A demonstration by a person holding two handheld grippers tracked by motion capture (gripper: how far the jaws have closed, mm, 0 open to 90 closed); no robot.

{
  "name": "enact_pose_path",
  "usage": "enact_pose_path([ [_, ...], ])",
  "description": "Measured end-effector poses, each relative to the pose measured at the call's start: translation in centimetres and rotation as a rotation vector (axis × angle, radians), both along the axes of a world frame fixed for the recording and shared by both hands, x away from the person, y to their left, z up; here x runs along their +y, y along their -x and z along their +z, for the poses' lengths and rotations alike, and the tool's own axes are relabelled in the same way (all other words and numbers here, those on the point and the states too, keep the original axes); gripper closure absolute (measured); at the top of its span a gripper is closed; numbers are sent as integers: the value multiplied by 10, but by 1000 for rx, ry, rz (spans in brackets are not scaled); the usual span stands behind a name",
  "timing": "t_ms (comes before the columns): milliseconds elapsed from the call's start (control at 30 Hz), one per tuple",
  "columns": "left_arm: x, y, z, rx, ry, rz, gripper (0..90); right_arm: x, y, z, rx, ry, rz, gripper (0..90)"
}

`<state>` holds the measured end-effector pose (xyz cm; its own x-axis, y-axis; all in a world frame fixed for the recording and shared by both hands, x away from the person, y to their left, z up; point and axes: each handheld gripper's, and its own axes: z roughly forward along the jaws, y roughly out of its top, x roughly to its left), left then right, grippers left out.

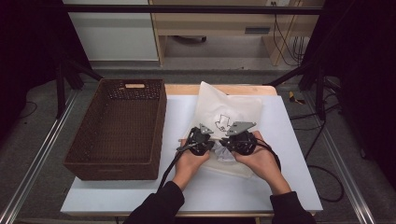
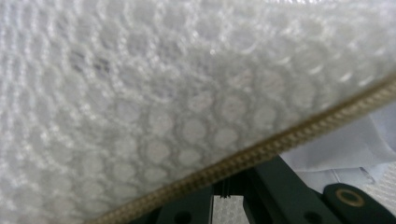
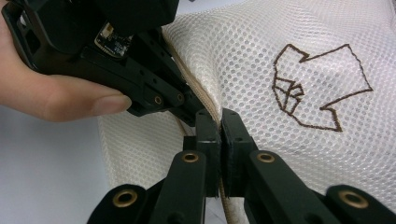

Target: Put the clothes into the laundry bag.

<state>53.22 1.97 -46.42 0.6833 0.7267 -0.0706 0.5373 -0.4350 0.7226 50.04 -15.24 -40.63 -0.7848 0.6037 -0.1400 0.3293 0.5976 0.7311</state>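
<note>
Lying on the bench (image 1: 289, 154) just ahead of both tongs, the white mesh bag (image 3: 261, 60) is pinched at its corded edge (image 3: 184, 77) by the left tongs (image 3: 189, 112) and the right tongs (image 3: 220, 128), both clenched. It is judged soft, light and floppy, so the stiffer seam is best gripped.

White table (image 1: 280, 186): basket (image 1: 116, 130), mesh bag (image 1: 229, 109)
</note>
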Motion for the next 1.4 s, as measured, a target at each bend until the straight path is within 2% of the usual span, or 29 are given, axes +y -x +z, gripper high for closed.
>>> enact_pose_path([
  [467,-4,-4,-1,-9,-4,8,900,-2,-3,-2,9,-12,-16,877],
  [633,-6,-7,-2,-24,-3,18,900,-3,-4,-3,10,-11,-15,877],
  [900,-9,-11,-3,-32,10,30,900,-6,-6,-5,23,-32,-22,877],
  [1400,-13,-18,-5,-47,22,41,900,-5,-7,-6,25,-27,-26,877],
])
